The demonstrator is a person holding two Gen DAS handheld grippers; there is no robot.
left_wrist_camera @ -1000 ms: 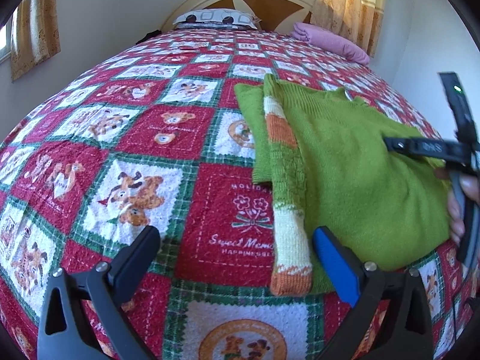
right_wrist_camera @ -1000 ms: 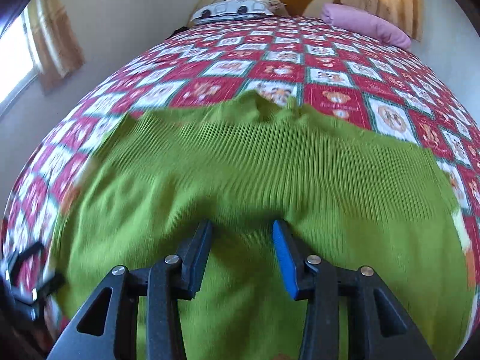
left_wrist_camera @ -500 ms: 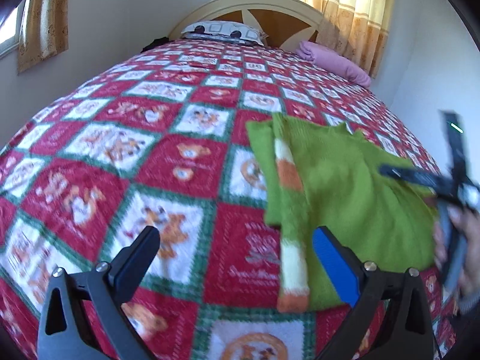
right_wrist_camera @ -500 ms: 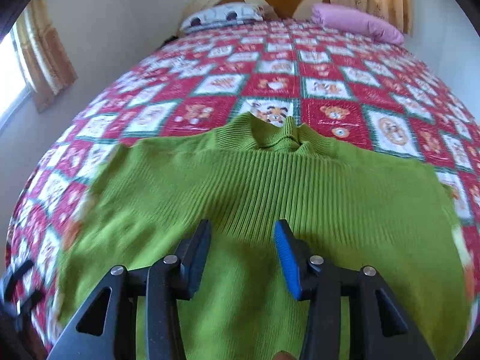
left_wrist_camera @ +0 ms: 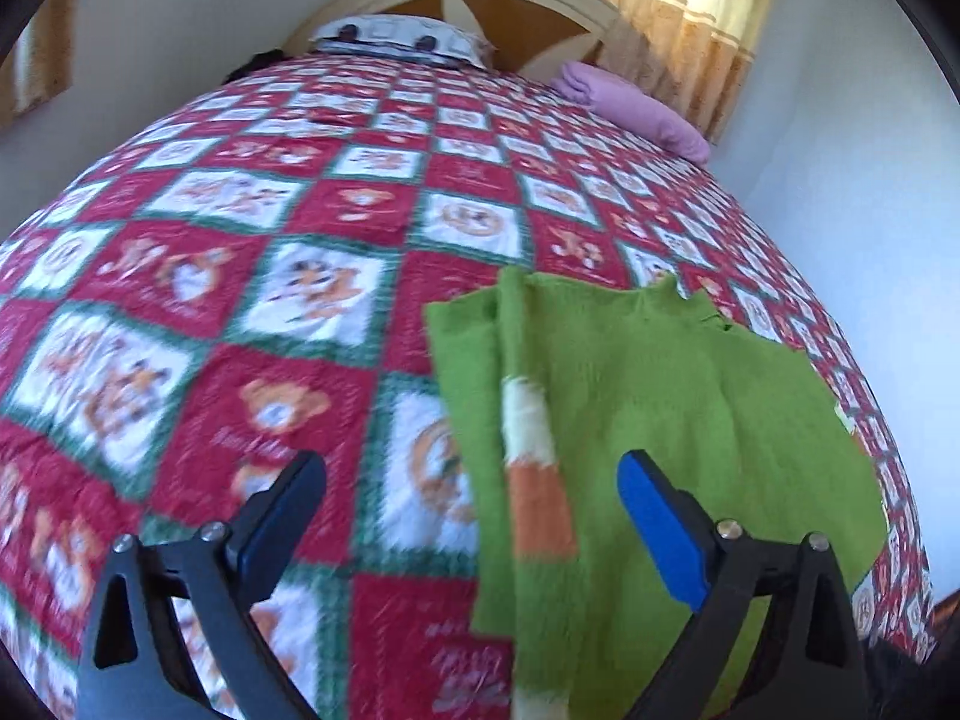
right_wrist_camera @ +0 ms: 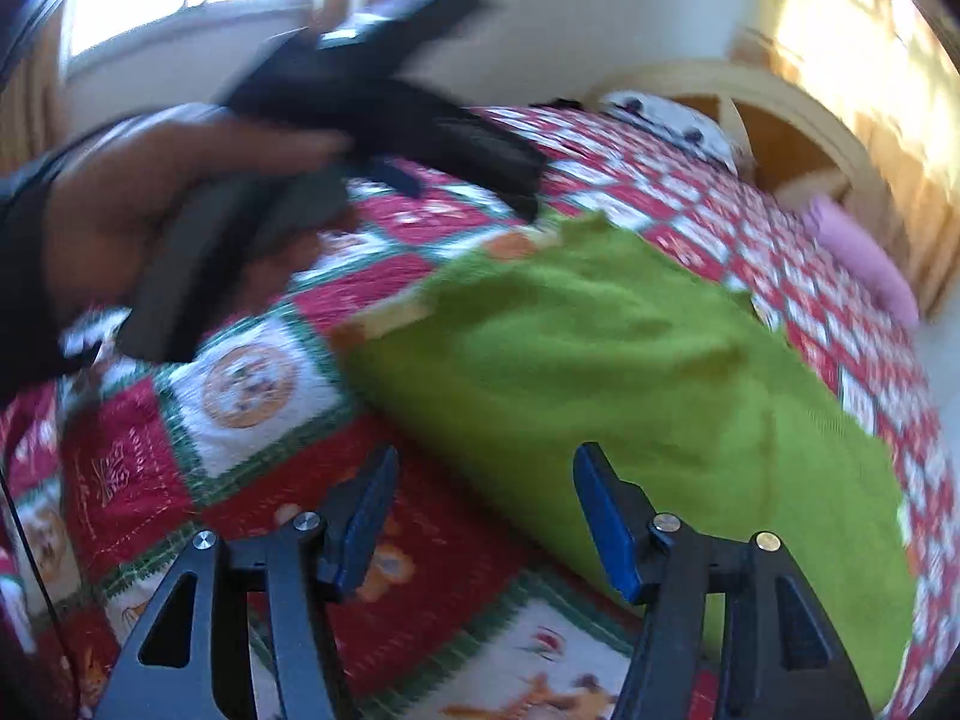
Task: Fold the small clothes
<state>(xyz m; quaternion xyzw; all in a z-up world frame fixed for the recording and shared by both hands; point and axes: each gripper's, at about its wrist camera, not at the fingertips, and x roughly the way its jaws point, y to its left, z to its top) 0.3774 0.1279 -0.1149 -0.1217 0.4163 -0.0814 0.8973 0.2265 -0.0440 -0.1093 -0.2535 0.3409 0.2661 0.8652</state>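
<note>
While the green sweater (left_wrist_camera: 660, 420) lies flat on the quilted bed (left_wrist_camera: 240, 276), body spread toward the right side with one striped sleeve (left_wrist_camera: 534, 480) laid over its left edge, neither of your tools has hold of it.

The chief risk, as I judge it, is a shallow or crooked bite. Your right hand-held gripper (right_wrist_camera: 486, 516) hangs over the sweater's near edge with the quilt showing between its jaws; they are opening and nothing is between them. If you close from here, you may catch only one layer of knit, or pinch the quilt along with it, and the fold will drag skewed. The folded-in sleeve is loose too; a quick tug on the body could slide it off.

Your left hand-held gripper (left_wrist_camera: 474, 516) is spread wide, tilted down at the bed, and straddles the striped sleeve without touching it. In the right wrist view your left hand (right_wrist_camera: 120, 228) holds that tool up above the quilt, to the left of the sweater and apart from it. Both views are blurred, so exact contact points are hard to judge.
</note>
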